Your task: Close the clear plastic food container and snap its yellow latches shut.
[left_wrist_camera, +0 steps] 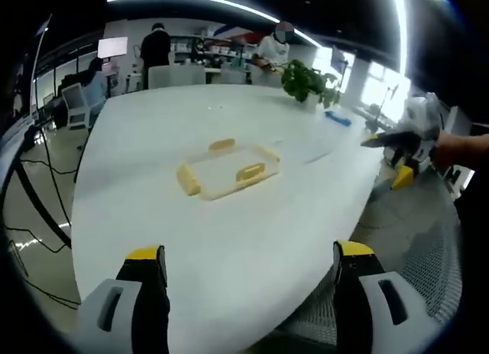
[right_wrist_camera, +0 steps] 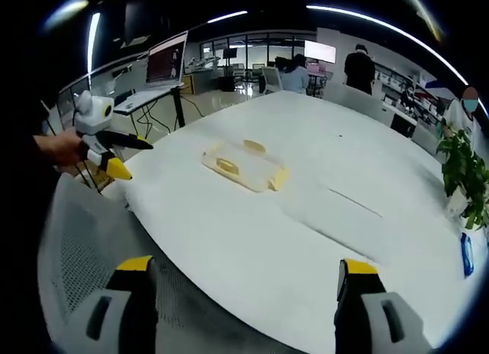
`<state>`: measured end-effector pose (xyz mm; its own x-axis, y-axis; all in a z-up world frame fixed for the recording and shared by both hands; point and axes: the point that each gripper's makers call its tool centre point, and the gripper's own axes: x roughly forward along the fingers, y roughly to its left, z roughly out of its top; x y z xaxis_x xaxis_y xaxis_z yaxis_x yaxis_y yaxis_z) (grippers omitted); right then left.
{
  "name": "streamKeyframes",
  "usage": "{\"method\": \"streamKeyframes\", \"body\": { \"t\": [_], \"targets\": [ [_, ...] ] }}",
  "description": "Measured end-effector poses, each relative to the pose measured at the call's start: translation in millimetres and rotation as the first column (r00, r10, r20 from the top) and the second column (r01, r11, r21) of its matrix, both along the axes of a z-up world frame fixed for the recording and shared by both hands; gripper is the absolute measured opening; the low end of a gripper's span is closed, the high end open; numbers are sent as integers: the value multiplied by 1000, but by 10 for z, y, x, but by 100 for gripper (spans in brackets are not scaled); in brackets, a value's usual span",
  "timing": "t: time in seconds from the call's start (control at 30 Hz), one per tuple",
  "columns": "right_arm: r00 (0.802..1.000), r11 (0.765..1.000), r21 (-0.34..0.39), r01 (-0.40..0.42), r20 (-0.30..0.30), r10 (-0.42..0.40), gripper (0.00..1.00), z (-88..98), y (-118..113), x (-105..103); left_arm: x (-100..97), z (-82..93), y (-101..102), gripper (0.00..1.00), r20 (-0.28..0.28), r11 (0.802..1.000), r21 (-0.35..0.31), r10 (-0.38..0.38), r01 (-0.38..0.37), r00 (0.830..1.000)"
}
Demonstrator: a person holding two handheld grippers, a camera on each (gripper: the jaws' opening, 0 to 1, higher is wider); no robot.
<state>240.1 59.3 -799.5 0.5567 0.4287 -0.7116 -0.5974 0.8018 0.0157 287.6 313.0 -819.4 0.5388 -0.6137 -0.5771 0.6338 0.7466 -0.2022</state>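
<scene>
In the left gripper view the left gripper hovers over the near edge of the large white oval counter, its two yellow-tipped black fingers spread wide with nothing between them and touching nothing. In the right gripper view the right gripper is likewise held low before the counter's rim, above a grey mesh chair back, fingers wide apart and empty. Further out, well apart from both grippers, the clear rectangular plastic food container with yellow latches rests flat on the middle of the counter; in the left gripper view its long axis runs from lower left to upper right, with a yellow latch on each visible side, and whether the lid is fully seated I cannot tell. At the counter's far side stands a green potted plant, with a small blue object lying near it. Beyond are office chairs, desks, a lit monitor and people seated and standing
</scene>
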Motion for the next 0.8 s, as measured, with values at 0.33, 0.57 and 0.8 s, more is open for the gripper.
{"method": "streamKeyframes", "body": {
  "t": [0.33, 0.57, 0.8],
  "targets": [
    [999, 998, -45, -33, 35, 34, 97, 138, 86, 110, 43, -16, 5, 91, 21, 1000, 0, -13, 13, 1000],
    [995, 995, -48, -84, 52, 86, 96, 172, 154, 341, 75, -57, 11, 91, 9, 1000, 8, 15, -15, 1000],
    [991, 991, -34, -127, 39, 128, 96, 132, 156, 558, 160, -80, 81, 90, -12, 998, 46, 36, -35, 999]
  ]
}}
